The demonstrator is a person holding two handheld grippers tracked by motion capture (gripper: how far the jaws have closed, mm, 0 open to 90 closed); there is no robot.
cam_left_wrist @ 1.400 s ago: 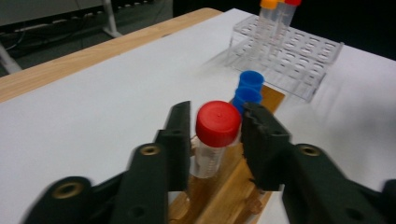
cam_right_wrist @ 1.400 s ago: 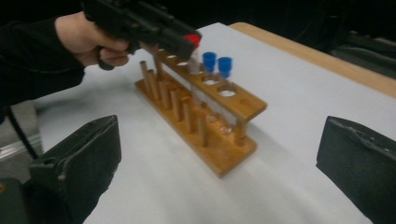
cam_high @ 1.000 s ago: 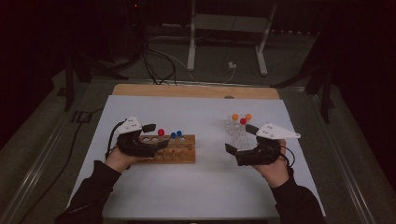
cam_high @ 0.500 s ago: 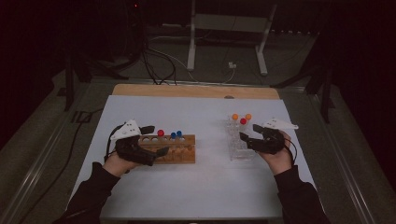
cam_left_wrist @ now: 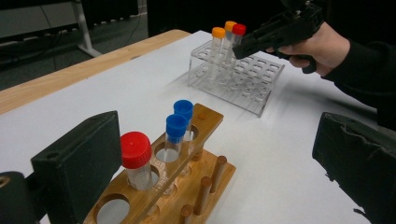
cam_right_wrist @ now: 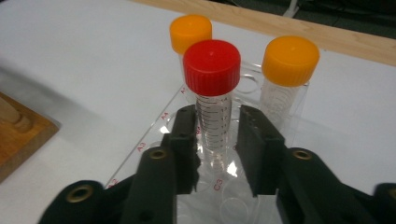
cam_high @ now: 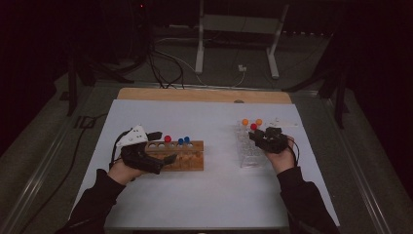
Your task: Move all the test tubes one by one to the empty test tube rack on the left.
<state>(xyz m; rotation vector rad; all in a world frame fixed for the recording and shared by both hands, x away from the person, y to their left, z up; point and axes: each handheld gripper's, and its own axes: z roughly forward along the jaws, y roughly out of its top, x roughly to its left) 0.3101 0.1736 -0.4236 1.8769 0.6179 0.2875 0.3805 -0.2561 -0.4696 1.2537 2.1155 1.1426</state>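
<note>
A red-capped tube (cam_right_wrist: 212, 70) stands in a clear plastic rack (cam_high: 246, 151) beside two orange-capped tubes (cam_right_wrist: 289, 60). My right gripper (cam_right_wrist: 215, 121) reaches into that rack with its jaws on either side of the red-capped tube. The jaws have just been closing; the left pad meets the tube and a thin gap shows at the right pad. My left gripper (cam_high: 164, 146) is open wide around the end of a wooden rack (cam_left_wrist: 210, 186). That rack holds a second red-capped tube (cam_left_wrist: 136, 151) and two blue-capped tubes (cam_left_wrist: 177, 128).
Both racks stand on a white table top (cam_high: 209, 195) with a wooden strip (cam_high: 204, 95) along its far edge. Cables and a metal stand (cam_high: 238, 44) lie on the dark floor beyond. Bare table separates the two racks.
My right gripper has moved forward and down to the clear rack, and its jaws have narrowed around the red-capped tube. The left gripper has stayed at the wooden rack.
</note>
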